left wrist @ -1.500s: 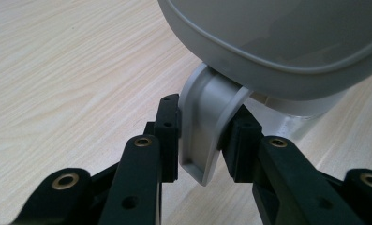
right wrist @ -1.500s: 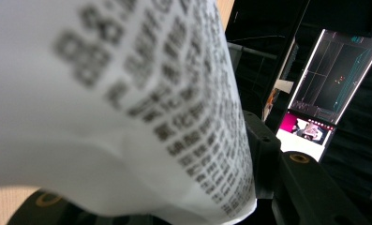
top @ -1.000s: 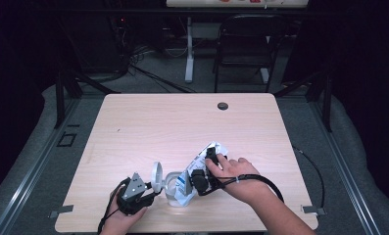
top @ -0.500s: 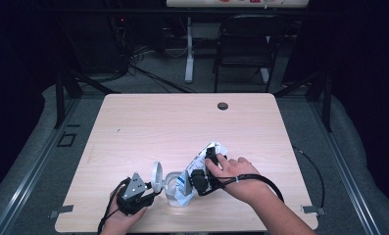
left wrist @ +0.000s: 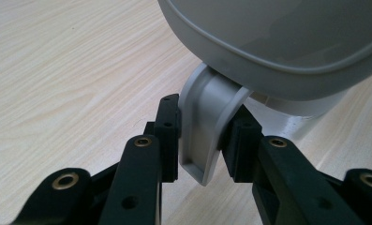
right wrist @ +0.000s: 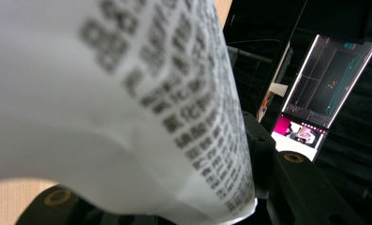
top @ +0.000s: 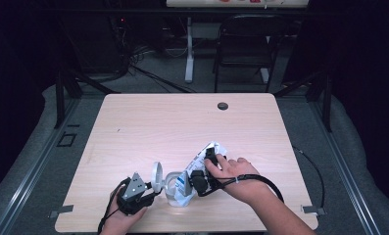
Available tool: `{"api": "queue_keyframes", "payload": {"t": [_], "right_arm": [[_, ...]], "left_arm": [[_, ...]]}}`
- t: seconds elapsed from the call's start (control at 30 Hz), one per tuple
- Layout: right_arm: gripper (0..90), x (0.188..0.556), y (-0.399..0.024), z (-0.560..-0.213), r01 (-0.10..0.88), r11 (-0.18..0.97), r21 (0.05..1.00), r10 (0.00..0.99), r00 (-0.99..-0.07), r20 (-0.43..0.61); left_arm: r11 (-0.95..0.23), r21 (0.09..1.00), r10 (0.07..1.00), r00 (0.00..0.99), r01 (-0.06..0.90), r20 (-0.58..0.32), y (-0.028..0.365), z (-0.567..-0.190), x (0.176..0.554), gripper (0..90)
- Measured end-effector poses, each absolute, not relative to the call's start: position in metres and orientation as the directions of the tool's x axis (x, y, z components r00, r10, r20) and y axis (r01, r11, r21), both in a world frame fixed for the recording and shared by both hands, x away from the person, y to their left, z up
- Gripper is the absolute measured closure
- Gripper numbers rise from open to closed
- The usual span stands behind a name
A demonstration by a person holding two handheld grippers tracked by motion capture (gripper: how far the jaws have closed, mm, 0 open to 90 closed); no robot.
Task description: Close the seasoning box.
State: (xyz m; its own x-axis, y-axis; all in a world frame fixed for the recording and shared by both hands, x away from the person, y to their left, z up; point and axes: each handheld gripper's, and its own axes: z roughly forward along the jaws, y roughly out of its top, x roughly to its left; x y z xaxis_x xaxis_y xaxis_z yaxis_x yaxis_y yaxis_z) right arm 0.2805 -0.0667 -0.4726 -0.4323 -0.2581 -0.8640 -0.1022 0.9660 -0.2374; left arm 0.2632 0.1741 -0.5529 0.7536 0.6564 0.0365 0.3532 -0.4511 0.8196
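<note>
A small white container (top: 173, 194) stands near the table's front edge, with its round lid (top: 156, 176) tipped upright. My left gripper (top: 142, 192) is shut on the container's grey tab (left wrist: 204, 136), one black pad on each side. My right gripper (top: 200, 179) is shut on a white printed bag (top: 202, 160), which slants down toward the container's mouth. In the right gripper view the bag (right wrist: 127, 103) covers the left jaw, while one black finger (right wrist: 261, 145) shows at its right. Whether anything falls from the bag is hidden.
The light wooden table (top: 182, 122) has a dark grommet hole (top: 223, 105) near its far edge. A black chair (top: 243, 49) and cables stand beyond the table. A lit monitor (right wrist: 315, 89) appears in the right gripper view. My right gripper's cable (top: 273, 188) loops by the forearm.
</note>
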Motion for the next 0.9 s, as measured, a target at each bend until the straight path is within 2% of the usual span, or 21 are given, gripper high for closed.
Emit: {"api": "queue_keyframes", "payload": {"t": [0.9], "right_arm": [[68.1, 0.2778, -0.0673, -0.4721, -0.119, 0.964, -0.238, -0.266, -0.428, -0.864]], "left_arm": [[-0.457, 0.816, 0.655, 0.755, 0.354, 0.038, 0.1742, -0.5526, 0.2633, 70.6]]}}
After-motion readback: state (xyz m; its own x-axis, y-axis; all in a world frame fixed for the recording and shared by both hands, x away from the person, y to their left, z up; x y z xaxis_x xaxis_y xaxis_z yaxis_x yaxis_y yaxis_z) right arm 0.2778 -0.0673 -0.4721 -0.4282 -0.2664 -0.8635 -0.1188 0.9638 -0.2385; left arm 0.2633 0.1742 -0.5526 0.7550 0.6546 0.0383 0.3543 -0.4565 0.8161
